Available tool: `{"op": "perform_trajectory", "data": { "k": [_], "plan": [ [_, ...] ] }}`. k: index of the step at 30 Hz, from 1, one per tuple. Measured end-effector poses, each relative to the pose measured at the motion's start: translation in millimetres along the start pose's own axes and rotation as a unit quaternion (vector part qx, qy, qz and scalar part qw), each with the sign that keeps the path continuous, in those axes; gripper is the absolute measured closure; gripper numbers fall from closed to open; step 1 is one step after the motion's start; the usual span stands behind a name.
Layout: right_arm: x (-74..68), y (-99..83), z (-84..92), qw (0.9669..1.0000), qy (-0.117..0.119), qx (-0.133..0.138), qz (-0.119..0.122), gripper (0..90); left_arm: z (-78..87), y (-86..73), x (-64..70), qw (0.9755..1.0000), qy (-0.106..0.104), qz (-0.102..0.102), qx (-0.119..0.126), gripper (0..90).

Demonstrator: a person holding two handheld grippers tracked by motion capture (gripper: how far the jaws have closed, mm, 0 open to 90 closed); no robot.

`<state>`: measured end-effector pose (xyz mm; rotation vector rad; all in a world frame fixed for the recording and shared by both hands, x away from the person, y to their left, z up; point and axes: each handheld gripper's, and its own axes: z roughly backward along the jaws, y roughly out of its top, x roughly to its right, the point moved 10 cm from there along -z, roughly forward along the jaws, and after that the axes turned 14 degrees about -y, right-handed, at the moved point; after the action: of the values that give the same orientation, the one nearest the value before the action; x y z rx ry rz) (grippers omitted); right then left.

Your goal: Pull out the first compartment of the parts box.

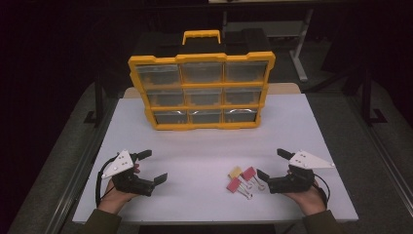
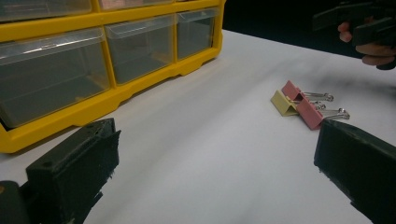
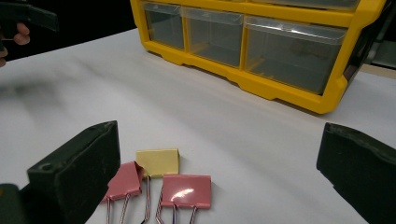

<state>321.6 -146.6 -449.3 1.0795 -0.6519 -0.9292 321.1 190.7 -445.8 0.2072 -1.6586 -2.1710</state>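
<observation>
Pink and yellow binder clips (image 1: 242, 181), three in all, are lying clustered on the white bench (image 1: 204, 146), just beside the right tool (image 1: 271, 164), whose jaws are standing released and empty. Left tool (image 1: 153, 165) is resting well apart at the opposite side, jaws likewise spread on nothing. Yellow drawer organiser (image 1: 200, 91) with clear drawers is standing upright at the far edge.

I am looking at a white table (image 1: 204, 146) that is carrying a yellow drawer organizer (image 1: 200, 90) standing upright toward its far edge, while three binder clips (image 1: 242, 181), one yellow and two pink, are lying huddled together near its front right.
</observation>
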Motion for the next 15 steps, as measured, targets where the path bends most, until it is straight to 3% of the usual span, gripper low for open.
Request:
{"op": "perform_trajectory", "data": {
  "k": [15],
  "plan": [
    [-0.3, 0.3, -0.7, 1.0, -0.002, 0.003, 0.002, 0.0, -2.9, 1.5, 2.3, 1.0, -0.002, 0.0, 0.001, 0.0]
  ]
}}
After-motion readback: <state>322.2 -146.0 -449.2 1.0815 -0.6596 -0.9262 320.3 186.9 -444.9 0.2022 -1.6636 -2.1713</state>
